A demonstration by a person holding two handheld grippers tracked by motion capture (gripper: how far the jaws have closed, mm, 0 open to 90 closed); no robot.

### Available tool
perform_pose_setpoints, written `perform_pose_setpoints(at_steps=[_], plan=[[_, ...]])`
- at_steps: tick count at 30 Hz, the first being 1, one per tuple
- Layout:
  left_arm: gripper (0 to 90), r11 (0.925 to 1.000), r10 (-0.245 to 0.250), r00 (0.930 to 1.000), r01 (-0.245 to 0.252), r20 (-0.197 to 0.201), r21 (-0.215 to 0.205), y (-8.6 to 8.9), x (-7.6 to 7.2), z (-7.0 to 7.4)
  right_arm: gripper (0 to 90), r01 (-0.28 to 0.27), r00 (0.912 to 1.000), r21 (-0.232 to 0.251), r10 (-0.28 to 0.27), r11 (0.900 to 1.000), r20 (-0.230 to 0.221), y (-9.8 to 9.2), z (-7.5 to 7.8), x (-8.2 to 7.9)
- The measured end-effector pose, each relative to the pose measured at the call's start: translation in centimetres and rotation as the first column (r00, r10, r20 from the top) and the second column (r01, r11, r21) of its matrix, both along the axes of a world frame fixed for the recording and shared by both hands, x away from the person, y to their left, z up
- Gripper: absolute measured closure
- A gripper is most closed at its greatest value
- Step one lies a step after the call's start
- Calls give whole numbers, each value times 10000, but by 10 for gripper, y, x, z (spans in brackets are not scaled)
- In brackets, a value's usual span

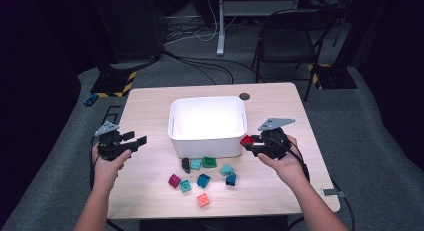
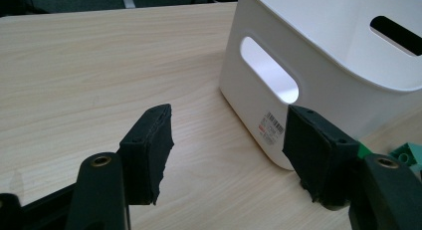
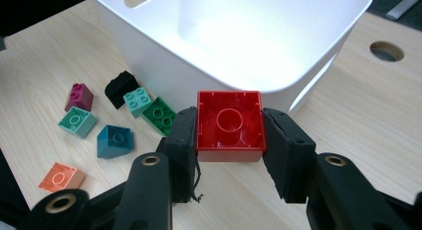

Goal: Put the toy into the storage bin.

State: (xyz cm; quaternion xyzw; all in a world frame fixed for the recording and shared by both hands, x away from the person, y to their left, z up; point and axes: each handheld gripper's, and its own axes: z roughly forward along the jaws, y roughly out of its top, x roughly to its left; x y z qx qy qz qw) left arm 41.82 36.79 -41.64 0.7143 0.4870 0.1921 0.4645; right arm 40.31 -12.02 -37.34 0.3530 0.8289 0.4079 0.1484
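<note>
Over by the bench's left edge the left gripper (image 1: 131, 140) hangs with its jaws spread wide and nothing between them; in the left gripper view bare wood shows between the fingers (image 2: 148, 145), which point toward the side wall of the white bin (image 1: 207, 141) with its handle slot. That bin sits in the middle of the bench (image 1: 150, 101), toward the far edge. Just in front of it, toward the near edge, loose bricks lie scattered: a black brick (image 3: 121, 88) and a green brick (image 3: 159, 115) close to the bin wall, a magenta brick (image 3: 79, 96), teal bricks (image 3: 77, 121), a dark blue brick (image 3: 114, 140), and an orange brick (image 3: 60, 177) nearest the near edge. At the bin's right front corner the right gripper (image 3: 230, 135) is clamped on a red brick (image 3: 230, 124), pads pressed against two opposite sides, the hollow underside turned toward its camera, the brick held up off the bench and just outside the bin's rim.
</note>
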Motion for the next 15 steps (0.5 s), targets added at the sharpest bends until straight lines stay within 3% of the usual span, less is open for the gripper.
perform_pose_setpoints(at_steps=[15], plan=[[359,10000,18,9999,-17,-111,97,7,3,-2,588,-126,9997,462,116,9989,218,17,29,31]])
